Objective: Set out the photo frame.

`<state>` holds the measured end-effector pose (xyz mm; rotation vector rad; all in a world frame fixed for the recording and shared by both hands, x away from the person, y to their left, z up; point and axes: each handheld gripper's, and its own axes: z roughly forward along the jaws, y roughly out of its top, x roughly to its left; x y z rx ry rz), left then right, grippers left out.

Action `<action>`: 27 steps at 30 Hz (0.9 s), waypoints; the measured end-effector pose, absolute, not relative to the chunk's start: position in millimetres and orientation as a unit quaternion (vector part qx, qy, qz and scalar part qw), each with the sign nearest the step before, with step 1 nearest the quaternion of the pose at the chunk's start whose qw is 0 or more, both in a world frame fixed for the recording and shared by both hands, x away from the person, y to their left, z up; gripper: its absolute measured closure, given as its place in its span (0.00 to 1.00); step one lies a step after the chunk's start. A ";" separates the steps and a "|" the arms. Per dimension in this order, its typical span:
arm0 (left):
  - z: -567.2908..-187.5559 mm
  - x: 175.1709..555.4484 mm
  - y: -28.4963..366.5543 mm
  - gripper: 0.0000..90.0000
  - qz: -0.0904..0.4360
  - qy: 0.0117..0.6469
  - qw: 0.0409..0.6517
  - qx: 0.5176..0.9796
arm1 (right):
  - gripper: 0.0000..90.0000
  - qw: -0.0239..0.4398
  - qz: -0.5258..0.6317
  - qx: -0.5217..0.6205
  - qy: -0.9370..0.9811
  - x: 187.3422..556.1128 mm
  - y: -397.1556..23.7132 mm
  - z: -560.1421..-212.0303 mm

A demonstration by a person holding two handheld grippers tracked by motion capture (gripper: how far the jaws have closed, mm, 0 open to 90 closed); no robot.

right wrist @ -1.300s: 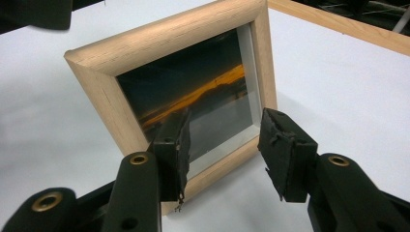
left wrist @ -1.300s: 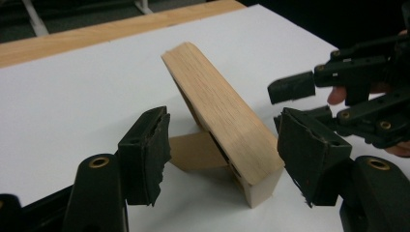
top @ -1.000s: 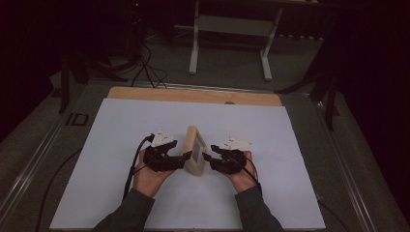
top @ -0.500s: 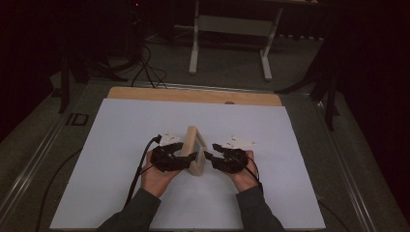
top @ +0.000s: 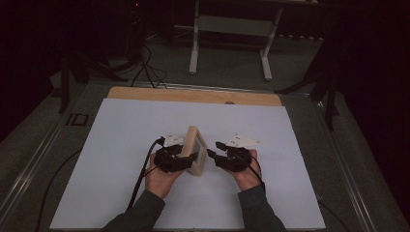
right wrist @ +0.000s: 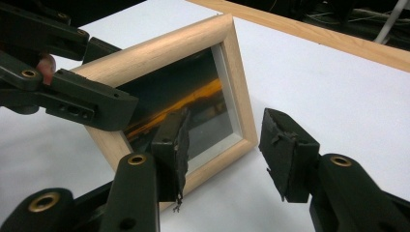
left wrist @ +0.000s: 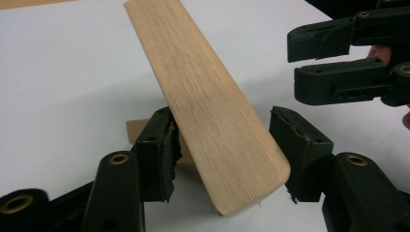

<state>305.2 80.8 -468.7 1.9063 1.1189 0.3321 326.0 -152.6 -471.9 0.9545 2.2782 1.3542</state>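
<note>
The left tool point(left wrist: 227, 154) has its jaws set around the near wooden edge of the picture frame point(top: 195, 150); they have just been closing, the left pad touching the wood while the right pad stands just clear, so nothing is clamped. The right tool point(right wrist: 225, 154) hangs released just beside the frame's glass face, one pad in front of the lower corner, not pressing. The frame stands on edge, slightly tilted, near the middle of the white sheet point(top: 121, 140) on the counter point(top: 193, 94). Open sheet lies on every side, widest toward the far wooden strip.
</note>
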 end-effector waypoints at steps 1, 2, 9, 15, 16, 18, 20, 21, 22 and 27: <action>-468.5 305.3 81.1 0.52 0.133 0.451 0.438 0.766 | 0.58 0.162 0.475 0.334 0.798 326.1 -153.0 -471.5; -468.4 305.3 81.4 0.52 0.134 0.452 0.438 0.766 | 0.58 0.162 0.475 0.335 0.797 326.2 -153.5 -471.2; -467.0 305.6 84.1 0.58 0.143 0.451 0.436 0.766 | 0.58 0.166 0.479 0.338 0.793 327.1 -156.8 -468.6; -465.7 308.6 86.8 0.60 0.141 0.454 0.431 0.767 | 0.58 0.171 0.480 0.339 0.791 327.3 -157.9 -465.6; -465.4 309.1 86.9 0.60 0.141 0.452 0.429 0.769 | 0.58 0.173 0.480 0.338 0.791 327.4 -158.4 -464.9; -464.7 309.7 87.4 0.60 0.142 0.447 0.426 0.774 | 0.58 0.176 0.480 0.338 0.790 327.6 -159.9 -462.8; -464.2 310.2 87.9 0.60 0.142 0.444 0.424 0.777 | 0.58 0.177 0.484 0.341 0.787 328.2 -162.3 -460.0; -463.9 310.3 88.4 0.60 0.142 0.441 0.423 0.779 | 0.58 0.177 0.486 0.342 0.785 328.8 -163.7 -458.4; -463.7 310.4 88.9 0.60 0.142 0.439 0.423 0.780 | 0.58 0.178 0.489 0.343 0.782 329.5 -164.8 -456.9; -463.5 310.9 90.3 0.61 0.144 0.426 0.423 0.786 | 0.59 0.187 0.495 0.349 0.774 332.8 -168.3 -449.5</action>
